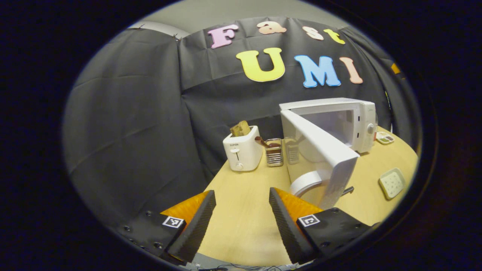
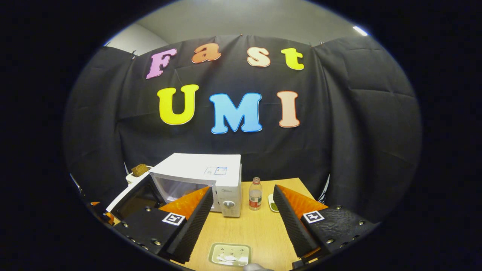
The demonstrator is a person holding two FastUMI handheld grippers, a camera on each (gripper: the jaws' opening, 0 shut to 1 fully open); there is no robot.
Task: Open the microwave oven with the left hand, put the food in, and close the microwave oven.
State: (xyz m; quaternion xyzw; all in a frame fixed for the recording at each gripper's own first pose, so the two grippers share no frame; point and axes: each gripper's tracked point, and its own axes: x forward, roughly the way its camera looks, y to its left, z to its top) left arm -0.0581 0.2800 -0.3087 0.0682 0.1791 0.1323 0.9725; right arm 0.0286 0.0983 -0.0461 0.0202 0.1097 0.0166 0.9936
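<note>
A: Left gripper view first?
B: Left gripper spread wide, nothing between the fingers, just bare wooden tabletop underneath

A: And the microwave?
B: White microwave ahead and to the right, at the back of the tabletop, its door swung well open toward the camera. Pale, lit inside, seen only in part past the door

A: Anything near it?
B: White toaster to its left with a brown slice of bread poking out of the top. Metal holder with utensils between toaster and microwave. Something round and white seen through the door glass, hard to make out. Pale square plate on the tabletop to the right of the door, well apart from the gripper. Another small dish further back beside the microwave

A: Right gripper view?
B: Right gripper also wide open, holding nothing. Microwave straight ahead and slightly left, door hanging open to the left. Small bottle standing just right of the microwave, a small dish with something green next to it

A: And the food?
B: Pale square plate lying on the tabletop close in front, low between the fingers, not touched. Impossible to tell what is on it
</note>
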